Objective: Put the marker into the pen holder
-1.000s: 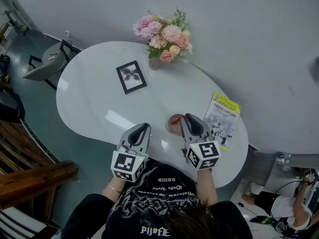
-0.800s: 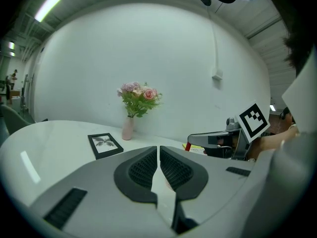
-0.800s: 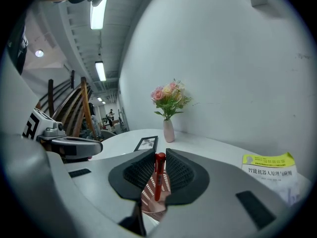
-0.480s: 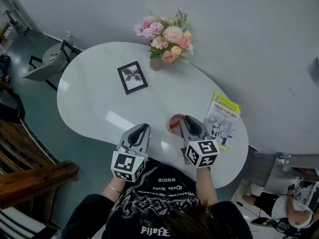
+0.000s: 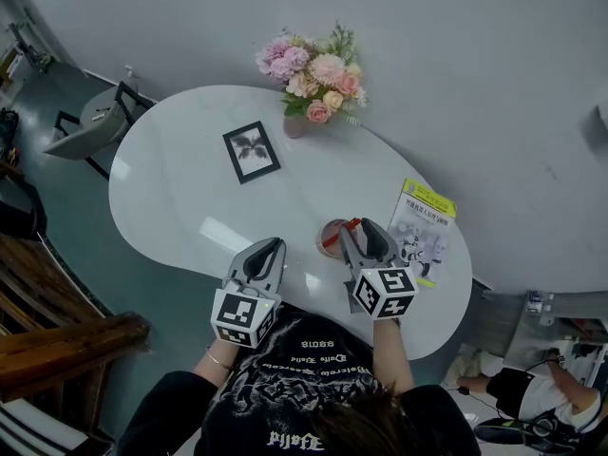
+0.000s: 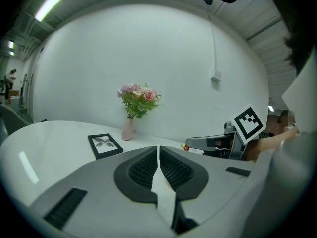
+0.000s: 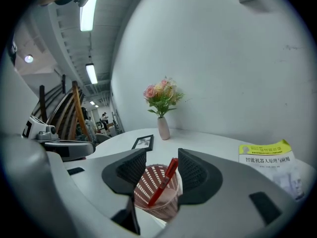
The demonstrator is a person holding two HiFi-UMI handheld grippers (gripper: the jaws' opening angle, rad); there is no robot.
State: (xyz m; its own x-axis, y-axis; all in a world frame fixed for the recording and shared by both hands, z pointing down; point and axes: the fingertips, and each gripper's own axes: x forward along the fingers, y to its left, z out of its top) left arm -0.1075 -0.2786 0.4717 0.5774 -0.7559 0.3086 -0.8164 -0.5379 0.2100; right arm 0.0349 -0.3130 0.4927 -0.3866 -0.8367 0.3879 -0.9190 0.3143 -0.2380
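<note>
1. In the head view, your left gripper [image 5: 274, 246] sits over the near edge of the tabletop [image 5: 180, 183]. Its jaws are closed together and hold nothing.
2. Your right gripper [image 5: 362, 229] is also at the near edge, closer to the right end. The pen holder [image 5: 324, 242] stands just to the left of its tips. The red marker [image 5: 341, 235] leans inside the pen holder with its top poking over the rim toward your gripper.
3. A booklet [image 5: 424, 224] lies flat at the right end of the tabletop. A picture frame [image 5: 252, 150] lies toward the far edge, and a vase of flowers [image 5: 312, 74] stands at the far edge.
4. In the left gripper view, the left gripper [image 6: 158, 150] has its two dark pads [image 6: 141, 168] shut tight with nothing between them. The picture frame [image 6: 105, 145] and flowers [image 6: 137, 97] are far ahead, and your right gripper [image 6: 213, 144] shows at the right.
5. In the right gripper view, the right gripper [image 7: 162, 165] has just been opening its jaws, and they stand wide apart. The pen holder [image 7: 147, 181] is between them with the marker [image 7: 164, 182] leaning inside it. The pads do not touch the marker or the holder.
6. The booklet [image 7: 270, 157] lies at the right, and your left gripper [image 7: 64, 148] shows at the left.
</note>
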